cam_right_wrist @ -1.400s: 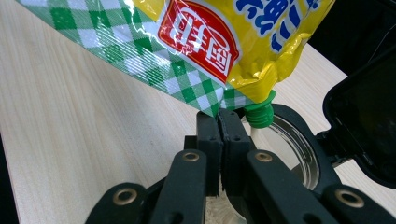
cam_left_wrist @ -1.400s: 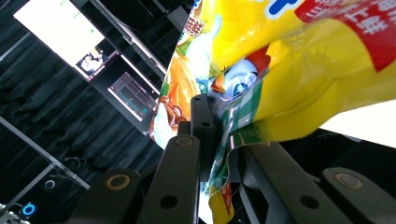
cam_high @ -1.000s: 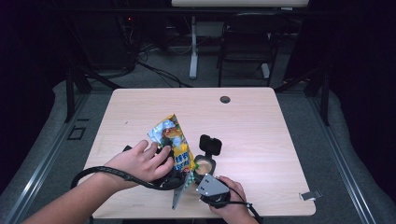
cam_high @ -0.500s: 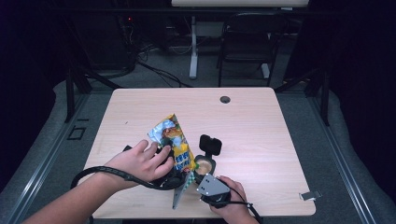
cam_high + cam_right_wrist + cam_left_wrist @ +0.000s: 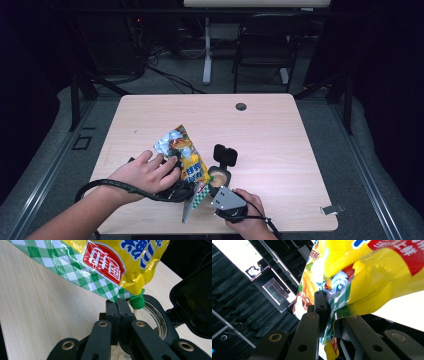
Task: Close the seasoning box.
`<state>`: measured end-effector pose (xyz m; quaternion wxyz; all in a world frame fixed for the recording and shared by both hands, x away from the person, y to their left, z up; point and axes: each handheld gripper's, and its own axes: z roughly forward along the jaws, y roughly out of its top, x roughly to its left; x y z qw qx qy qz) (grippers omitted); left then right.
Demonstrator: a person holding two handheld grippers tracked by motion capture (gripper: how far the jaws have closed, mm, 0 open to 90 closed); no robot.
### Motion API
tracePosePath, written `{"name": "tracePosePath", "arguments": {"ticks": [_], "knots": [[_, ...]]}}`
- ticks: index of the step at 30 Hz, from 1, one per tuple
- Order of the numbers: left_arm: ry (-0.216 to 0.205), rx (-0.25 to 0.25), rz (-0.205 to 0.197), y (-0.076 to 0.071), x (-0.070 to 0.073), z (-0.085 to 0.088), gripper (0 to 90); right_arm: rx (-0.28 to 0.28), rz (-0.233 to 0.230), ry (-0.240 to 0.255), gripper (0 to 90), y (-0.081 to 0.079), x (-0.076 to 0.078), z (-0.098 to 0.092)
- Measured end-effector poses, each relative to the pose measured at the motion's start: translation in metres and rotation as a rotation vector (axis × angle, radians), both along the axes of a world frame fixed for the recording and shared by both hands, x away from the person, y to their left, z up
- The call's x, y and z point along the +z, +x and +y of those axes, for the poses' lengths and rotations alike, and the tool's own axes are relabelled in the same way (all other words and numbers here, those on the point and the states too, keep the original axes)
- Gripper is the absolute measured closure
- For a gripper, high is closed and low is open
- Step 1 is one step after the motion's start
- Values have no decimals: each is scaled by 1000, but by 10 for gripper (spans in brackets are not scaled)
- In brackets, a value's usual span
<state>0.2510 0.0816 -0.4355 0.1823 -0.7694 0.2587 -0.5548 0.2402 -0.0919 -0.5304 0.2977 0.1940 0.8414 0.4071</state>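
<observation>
Pouch (image 5: 186,155), yellow with a green-checked lower edge and a green spout (image 5: 137,301), is lying tilted over the near middle of the table (image 5: 280,130), its silvery far end pointing up and left and its spout end hanging over a small round container (image 5: 219,177). In the right gripper view the spout is sitting just above the container's clear rim, right beside the closed tool tips. The container is standing open, its black hinged lid (image 5: 225,155) tipped up on the far side; something tan is showing inside it in the high view, though what it is cannot be told.

The left tool (image 5: 325,307) is pinching the pouch, with the film folding between its two black jaws in the left gripper view. The left hand (image 5: 145,172) is lying over that tool at the pouch's left side, a black cable (image 5: 107,184) looping away from it towards the near left.

The right tool (image 5: 118,305) is pressing its jaws together with nothing visible between them, just near of the spout and over the container's near rim. The right hand (image 5: 247,215) is gripping it at the near table edge, under the grey three-cornered plate (image 5: 226,199).

A dark round grommet (image 5: 241,106) is sitting in the far part of the table.
</observation>
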Motion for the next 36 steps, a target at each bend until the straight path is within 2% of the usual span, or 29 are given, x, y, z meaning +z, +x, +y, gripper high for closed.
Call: {"name": "tracePosePath", "arguments": {"ticks": [3,20,21,28,29,36], "knots": [[-30,5,6,1,-2,3,877,-1,-1,-3,900,0,0,0],[-125,62,63,7,-8,13,877,-15,-14,1,900,1,2,-3],[-140,66,70,8,-10,14,877,-16,-14,1,900,1,2,-3],[-160,78,90,9,-13,17,876,-19,-11,0,900,1,2,-3],[-176,88,96,9,-13,20,876,-19,-12,1,900,1,2,-4],[-206,98,109,10,-18,25,876,-15,-12,7,900,1,3,-3]]}}
